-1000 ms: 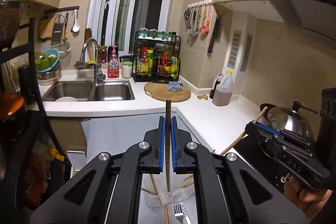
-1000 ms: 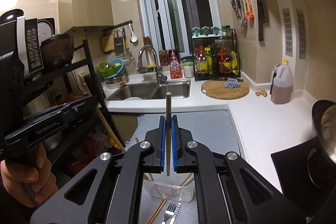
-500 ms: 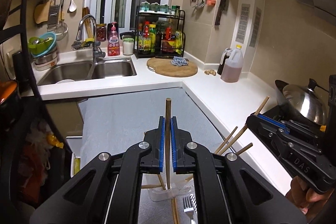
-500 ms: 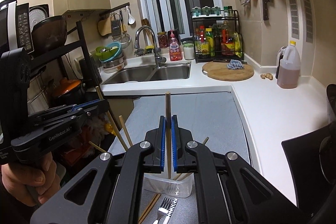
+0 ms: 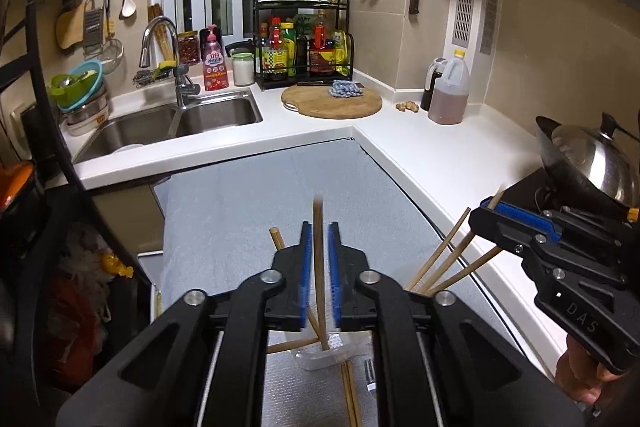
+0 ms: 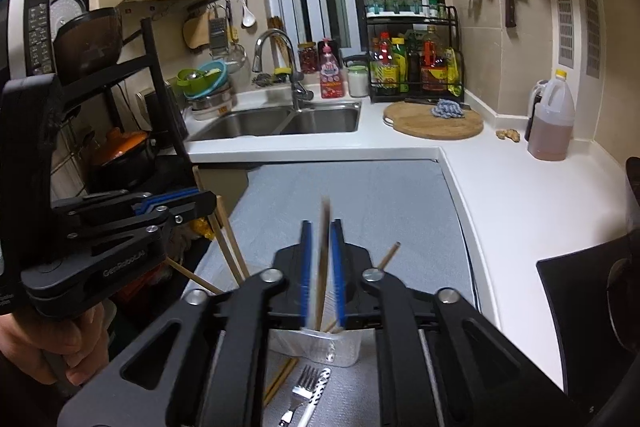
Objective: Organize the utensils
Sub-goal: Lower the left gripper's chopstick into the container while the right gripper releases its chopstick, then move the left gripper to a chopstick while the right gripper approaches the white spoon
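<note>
Both tongs just spread, blurred chopsticks apparently loose; fork clear only rightward.

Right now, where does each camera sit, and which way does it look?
Left wrist: on the left tool, looking down at chopstick, cup and sink; right tool and hand at right.
Right wrist: on the right tool, same direction; left tool and hand at left.
Shared: cup, fork, sink.

Below me a grey mat covers the lower surface beside the white counter, and directly on the mat sit a clear plastic cup, a fork and loose chopsticks.
</note>
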